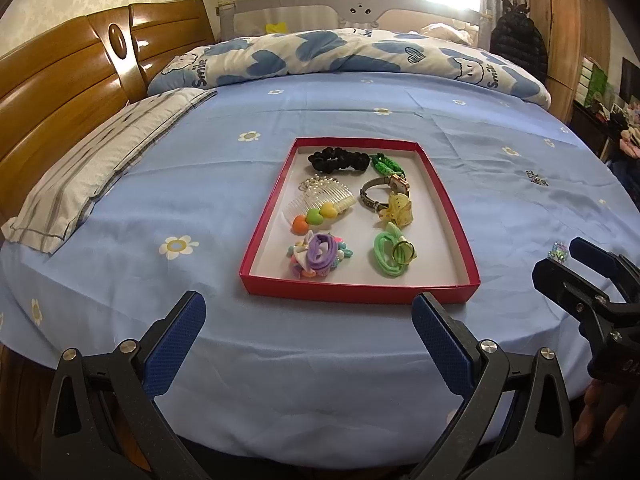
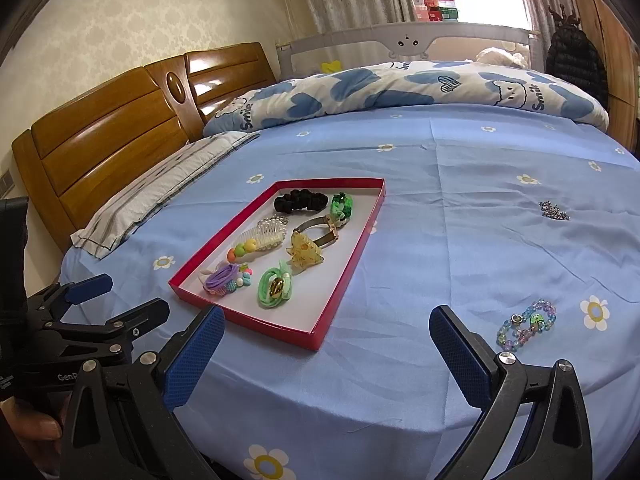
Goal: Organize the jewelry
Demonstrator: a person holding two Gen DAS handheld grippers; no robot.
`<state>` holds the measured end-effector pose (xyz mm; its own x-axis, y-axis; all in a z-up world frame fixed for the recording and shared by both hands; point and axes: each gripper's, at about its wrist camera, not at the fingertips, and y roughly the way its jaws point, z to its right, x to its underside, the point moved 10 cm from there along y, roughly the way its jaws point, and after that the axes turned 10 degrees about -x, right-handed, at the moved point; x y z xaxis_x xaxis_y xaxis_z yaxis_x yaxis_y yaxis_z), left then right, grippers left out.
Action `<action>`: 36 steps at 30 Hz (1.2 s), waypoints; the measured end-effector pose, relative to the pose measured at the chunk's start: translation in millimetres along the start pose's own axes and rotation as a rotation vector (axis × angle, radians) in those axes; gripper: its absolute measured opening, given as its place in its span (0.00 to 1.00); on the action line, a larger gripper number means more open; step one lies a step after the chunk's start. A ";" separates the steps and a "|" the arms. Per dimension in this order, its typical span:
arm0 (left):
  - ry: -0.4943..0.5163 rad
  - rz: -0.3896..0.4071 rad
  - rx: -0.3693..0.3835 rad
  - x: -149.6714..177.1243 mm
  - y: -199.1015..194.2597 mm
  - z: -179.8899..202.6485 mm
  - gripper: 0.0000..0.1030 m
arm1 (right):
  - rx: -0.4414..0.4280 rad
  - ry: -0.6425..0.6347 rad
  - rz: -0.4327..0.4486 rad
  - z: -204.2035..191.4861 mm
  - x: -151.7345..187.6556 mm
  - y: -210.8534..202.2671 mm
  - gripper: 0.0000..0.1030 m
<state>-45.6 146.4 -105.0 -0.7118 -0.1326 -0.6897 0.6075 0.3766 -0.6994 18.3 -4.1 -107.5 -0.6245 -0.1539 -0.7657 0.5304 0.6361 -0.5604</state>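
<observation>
Beaded bracelet [image 2: 526,323] lies on the bed just right of the empty, spread right hand-held gripper [image 2: 326,336], long axis crosswise; left hand-held gripper [image 1: 308,316], also spread, is farther.

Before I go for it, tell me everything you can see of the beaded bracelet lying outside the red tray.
The beaded bracelet lies flat on the blue bedsheet, right of the red tray and apart from it. It looks like translucent pastel beads, blue, pink and purple, coiled in loops, with a small green charm and a round dark bead. Nothing touches it; the open right claw stands just short of it.
</observation>
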 end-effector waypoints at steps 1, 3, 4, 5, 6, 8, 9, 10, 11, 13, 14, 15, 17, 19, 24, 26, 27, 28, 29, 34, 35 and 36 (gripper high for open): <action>0.001 0.000 -0.001 0.1 0.4 -0.1 1.00 | 0.000 0.000 -0.001 0.0 0.1 0.0 1.00; 0.000 -0.001 0.000 0.3 0.4 0.0 1.00 | 0.000 0.000 -0.001 0.2 -0.1 -0.3 1.00; 0.000 -0.002 0.000 0.4 0.5 0.3 1.00 | -0.001 0.001 -0.001 0.1 0.1 -0.2 1.00; 0.000 -0.003 0.000 0.6 0.4 0.3 1.00 | -0.001 0.000 -0.002 -0.1 0.1 -0.6 1.00; 0.000 -0.003 0.000 0.9 0.3 0.5 1.00 | -0.001 0.001 -0.003 -0.2 -0.2 -0.8 1.00; 0.000 -0.003 0.001 0.8 0.3 0.5 1.00 | -0.001 0.002 -0.002 -0.3 -0.2 -0.9 1.00; 0.000 -0.003 0.000 0.8 0.2 0.5 1.00 | -0.002 0.003 -0.002 -0.5 -0.2 -0.8 1.00; -0.001 -0.003 0.000 0.8 0.3 0.4 1.00 | -0.001 0.002 -0.002 -0.4 -0.2 -0.8 1.00; 0.000 -0.003 0.001 0.9 0.4 0.5 1.00 | 0.000 0.002 -0.002 -0.6 -0.3 -1.3 1.00; 0.001 -0.003 0.002 0.5 0.8 1.3 1.00 | -0.001 0.002 -0.003 -0.3 -0.2 -0.8 1.00; 0.002 -0.003 0.003 0.7 0.7 1.9 1.00 | -0.001 0.002 -0.003 -0.5 -0.2 -1.2 1.00; 0.002 -0.004 0.003 0.6 0.7 1.6 1.00 | -0.002 0.002 -0.003 -0.2 -0.3 -0.8 1.00; 0.003 -0.004 0.003 0.4 0.8 1.8 1.00 | -0.001 0.002 -0.003 -0.2 -0.3 -1.0 1.00; 0.003 -0.003 0.004 0.4 0.7 2.1 1.00 | -0.001 0.002 -0.003 -0.2 -0.3 -0.9 1.00; 0.004 -0.003 0.004 0.6 0.5 2.4 1.00 | -0.003 0.003 -0.003 -0.1 -0.4 -0.9 1.00; 0.005 -0.004 0.003 0.6 0.5 2.6 1.00 | -0.001 0.003 -0.003 0.0 -0.5 -1.0 1.00; 0.006 -0.004 0.005 0.2 -0.2 3.3 1.00 | -0.003 0.003 -0.004 0.0 -0.4 -0.9 1.00; 0.006 -0.004 0.006 0.0 -0.2 3.4 1.00 | -0.002 0.003 -0.004 -0.3 -0.4 -1.1 1.00; 0.007 -0.003 0.006 -0.4 -0.7 3.8 1.00 | -0.002 0.002 -0.002 -0.6 -0.5 -1.3 1.00; 0.009 -0.002 0.008 -1.1 -1.4 4.8 1.00 | -0.003 0.005 -0.002 -0.4 -0.2 -0.2 1.00; 0.009 -0.002 0.008 -1.0 -1.4 4.9 1.00 | -0.003 0.004 -0.002 -0.2 -0.3 -0.4 1.00; 0.010 -0.002 0.009 -1.2 -1.7 5.4 1.00 | -0.003 0.003 -0.001 -0.1 -0.4 -0.4 1.00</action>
<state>-43.9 140.9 -104.0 -0.7164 -0.1241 -0.6866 0.6093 0.3680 -0.7023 18.3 -4.2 -106.9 -0.6266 -0.1524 -0.7643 0.5283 0.6379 -0.5604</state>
